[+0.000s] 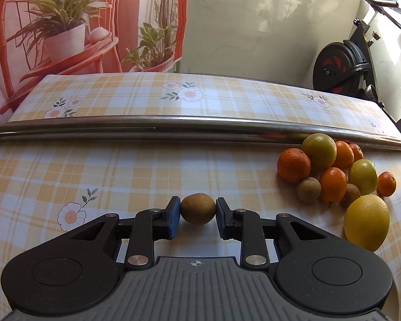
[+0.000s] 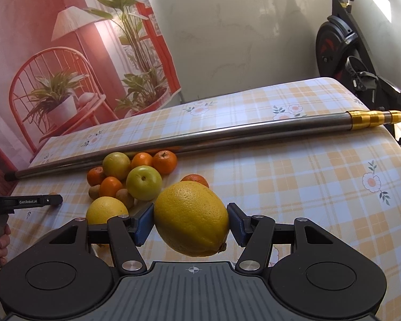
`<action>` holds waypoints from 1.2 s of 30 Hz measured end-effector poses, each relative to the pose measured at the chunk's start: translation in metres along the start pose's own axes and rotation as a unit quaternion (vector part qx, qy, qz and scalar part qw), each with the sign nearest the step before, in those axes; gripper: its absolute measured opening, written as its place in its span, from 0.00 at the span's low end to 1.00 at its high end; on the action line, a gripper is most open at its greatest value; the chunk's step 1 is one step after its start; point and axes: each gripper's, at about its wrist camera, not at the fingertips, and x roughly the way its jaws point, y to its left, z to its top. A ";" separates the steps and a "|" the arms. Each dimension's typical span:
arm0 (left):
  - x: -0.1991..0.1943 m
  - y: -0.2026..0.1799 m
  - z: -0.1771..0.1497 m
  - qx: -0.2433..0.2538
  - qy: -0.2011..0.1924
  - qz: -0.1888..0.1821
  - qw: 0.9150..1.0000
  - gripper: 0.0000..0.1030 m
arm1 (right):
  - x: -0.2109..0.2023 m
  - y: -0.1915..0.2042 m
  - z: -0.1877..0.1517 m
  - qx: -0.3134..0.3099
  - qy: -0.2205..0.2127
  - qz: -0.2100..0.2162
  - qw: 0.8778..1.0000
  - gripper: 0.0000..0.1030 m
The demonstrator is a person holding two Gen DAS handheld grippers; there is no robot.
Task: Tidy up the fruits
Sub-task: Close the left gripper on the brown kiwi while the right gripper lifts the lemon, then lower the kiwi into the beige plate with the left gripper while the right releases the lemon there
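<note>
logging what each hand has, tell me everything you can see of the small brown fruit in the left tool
The small brown fruit is round to slightly oval, with dull, rough, tan-brown skin, whole and unmarked. It sits between the blue pads of the left tool, which press on its two sides. Below it lies the checked yellow tablecloth; whether it rests on the cloth is unclear. It is apart from the fruit pile to the right.

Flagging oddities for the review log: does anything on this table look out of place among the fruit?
Yes: a long metal pole with a gold end lies across the checked tablecloth, right behind the fruit pile. It is no fruit and crowds the sorting area. Nothing looks spilled or damaged.
</note>
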 end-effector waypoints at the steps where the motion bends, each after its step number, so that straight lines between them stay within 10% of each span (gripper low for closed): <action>1: -0.004 -0.002 -0.002 0.006 -0.002 0.000 1.000 0.29 | -0.001 0.001 -0.001 0.000 0.001 0.001 1.000 0.53; 19: -0.105 -0.033 -0.064 0.045 -0.042 -0.061 0.996 0.29 | -0.020 0.055 -0.020 -0.042 0.027 0.060 0.997 0.53; 36: -0.100 -0.037 -0.103 0.053 -0.009 -0.062 0.997 0.29 | -0.001 0.114 -0.044 -0.153 0.115 0.107 0.976 0.53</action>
